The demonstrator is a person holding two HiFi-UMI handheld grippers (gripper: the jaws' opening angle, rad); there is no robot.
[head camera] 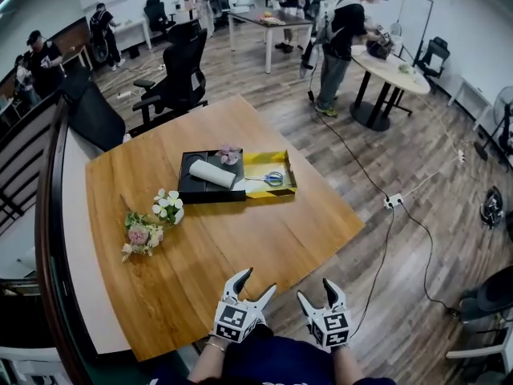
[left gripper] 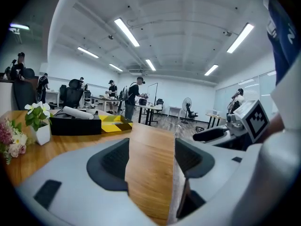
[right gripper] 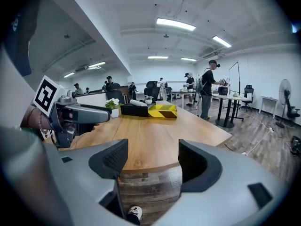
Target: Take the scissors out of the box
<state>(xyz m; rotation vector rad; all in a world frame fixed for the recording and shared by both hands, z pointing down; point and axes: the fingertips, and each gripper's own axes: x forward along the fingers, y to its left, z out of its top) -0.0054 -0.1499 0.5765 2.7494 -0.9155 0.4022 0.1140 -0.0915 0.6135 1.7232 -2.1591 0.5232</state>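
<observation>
Blue-handled scissors (head camera: 270, 178) lie in the yellow box (head camera: 282, 163), which stands next to a black box (head camera: 196, 191) holding a white roll (head camera: 212, 173) at the table's far side. Both grippers hover at the near table edge, far from the boxes. My left gripper (head camera: 256, 283) is open, nothing between its jaws. My right gripper (head camera: 317, 289) is open and empty too. From the left gripper view, the yellow box (left gripper: 114, 123) and black box (left gripper: 75, 125) show far off; from the right gripper view, the yellow box (right gripper: 163, 110) shows beyond the table top.
A white pot of flowers (head camera: 169, 207) and a loose bouquet (head camera: 141, 237) lie on the wooden table (head camera: 264, 239) left of centre. A black office chair (head camera: 178, 79) stands behind the table. Several people work at tables farther back. A cable and socket (head camera: 392, 201) lie on the floor at right.
</observation>
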